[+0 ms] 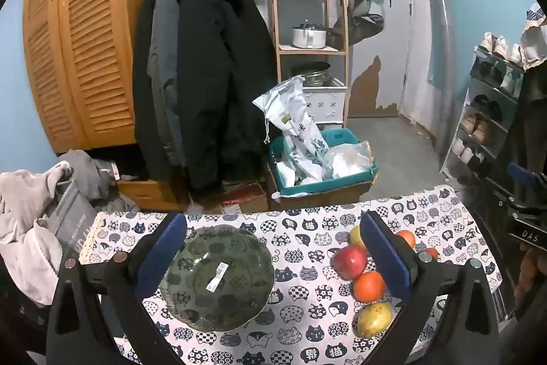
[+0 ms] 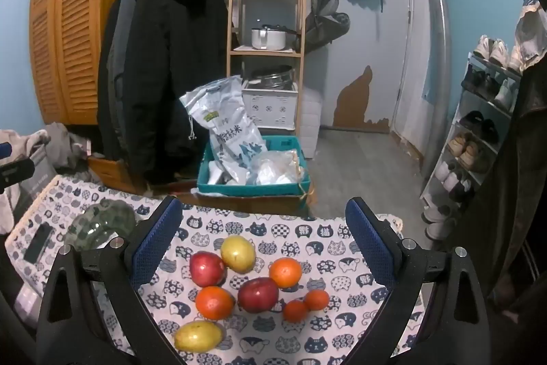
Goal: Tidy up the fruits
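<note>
A green glass bowl (image 1: 218, 276) with a barcode sticker sits empty on the cat-print tablecloth (image 1: 301, 307), between the fingers of my open left gripper (image 1: 273, 248). It also shows at the left of the right wrist view (image 2: 102, 223). Several fruits lie to its right: two red apples (image 2: 207, 268) (image 2: 258, 294), two yellow mangoes (image 2: 238, 253) (image 2: 198, 336), two oranges (image 2: 285, 272) (image 2: 214, 302) and two small tangerines (image 2: 306, 305). My right gripper (image 2: 263, 235) is open and empty above the fruit pile. In the left wrist view a red apple (image 1: 350, 261), an orange (image 1: 369, 286) and a mango (image 1: 374, 318) show.
A black phone (image 2: 37, 243) lies on the cloth at the far left. Beyond the table's far edge stand a teal crate (image 2: 253, 180) with bags, hanging coats (image 1: 201, 74), a wooden shelf (image 1: 311, 23) and a shoe rack (image 2: 478, 132). Clothes (image 1: 30, 228) pile at the left.
</note>
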Available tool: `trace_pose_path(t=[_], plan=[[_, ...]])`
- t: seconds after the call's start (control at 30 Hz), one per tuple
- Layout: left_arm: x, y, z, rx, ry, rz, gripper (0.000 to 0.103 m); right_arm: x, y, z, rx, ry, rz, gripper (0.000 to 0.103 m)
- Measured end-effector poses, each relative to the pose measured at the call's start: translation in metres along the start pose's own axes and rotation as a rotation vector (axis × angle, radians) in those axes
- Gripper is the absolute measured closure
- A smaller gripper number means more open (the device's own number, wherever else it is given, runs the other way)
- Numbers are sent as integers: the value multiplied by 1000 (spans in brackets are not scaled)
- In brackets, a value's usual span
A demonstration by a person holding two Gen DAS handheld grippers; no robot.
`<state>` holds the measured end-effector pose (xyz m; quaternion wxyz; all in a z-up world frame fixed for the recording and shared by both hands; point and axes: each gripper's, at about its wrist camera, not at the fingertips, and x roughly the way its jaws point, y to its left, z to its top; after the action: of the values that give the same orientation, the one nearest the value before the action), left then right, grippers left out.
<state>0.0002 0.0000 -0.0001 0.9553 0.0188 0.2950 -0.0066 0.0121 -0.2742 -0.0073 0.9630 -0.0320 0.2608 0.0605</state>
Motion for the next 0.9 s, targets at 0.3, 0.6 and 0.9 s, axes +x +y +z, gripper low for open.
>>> trace_pose_path(t=[0.3,0.6,0.9], plan=[[-3,-1,2,-3,-6,-6,1,0,1,0,0,1,3,8],[-2,-1,2,-4,-4,-5,1,1,2,0,1,4,4,8],[-3,0,4,-2,-8,-3,1,1,6,-2,0,8,5,8]])
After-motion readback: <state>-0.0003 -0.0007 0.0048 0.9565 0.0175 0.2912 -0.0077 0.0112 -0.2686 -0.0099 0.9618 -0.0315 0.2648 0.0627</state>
